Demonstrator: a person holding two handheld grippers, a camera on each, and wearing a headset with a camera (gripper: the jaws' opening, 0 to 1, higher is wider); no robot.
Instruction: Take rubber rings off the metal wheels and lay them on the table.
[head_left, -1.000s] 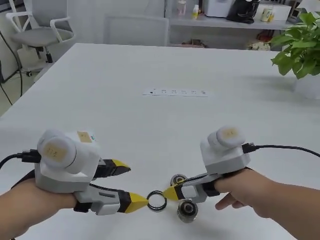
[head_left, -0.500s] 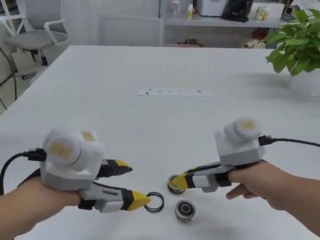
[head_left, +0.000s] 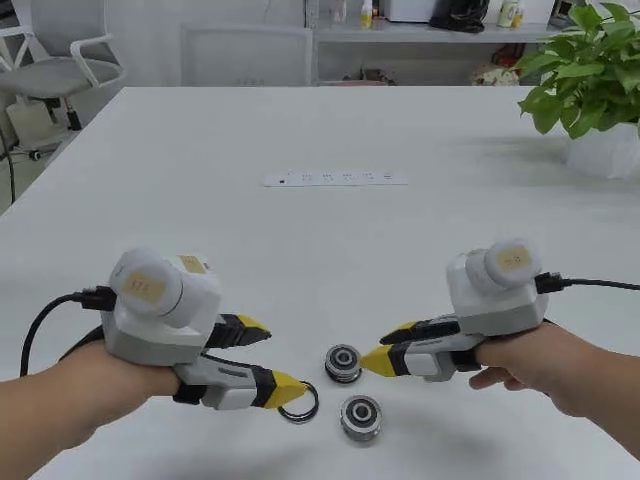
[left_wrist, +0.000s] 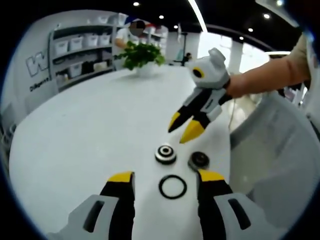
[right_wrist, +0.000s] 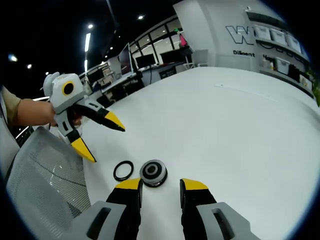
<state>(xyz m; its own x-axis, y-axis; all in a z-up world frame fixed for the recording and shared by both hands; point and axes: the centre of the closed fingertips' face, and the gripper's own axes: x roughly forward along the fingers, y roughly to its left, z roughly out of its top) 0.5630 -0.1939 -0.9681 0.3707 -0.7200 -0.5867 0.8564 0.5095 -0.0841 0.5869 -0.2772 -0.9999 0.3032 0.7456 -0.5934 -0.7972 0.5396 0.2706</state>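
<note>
Large "W" on wall (right_wrist: 216, 39), rest unreadable

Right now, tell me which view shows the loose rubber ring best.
The left gripper view: the rubber ring shows whole between the left gripper's open jaws. In the head view a yellow jaw tip covers part of it. The right gripper view shows it whole but smaller, beside a wheel.

Two metal wheels (head_left: 343, 362) (head_left: 361, 417) sit by the tabletop's near edge, with one black rubber ring (head_left: 312, 405) beside them. One white power strip (head_left: 335, 180) lies mid-table, and one potted plant (head_left: 585, 60) stands at the far right corner.
</note>
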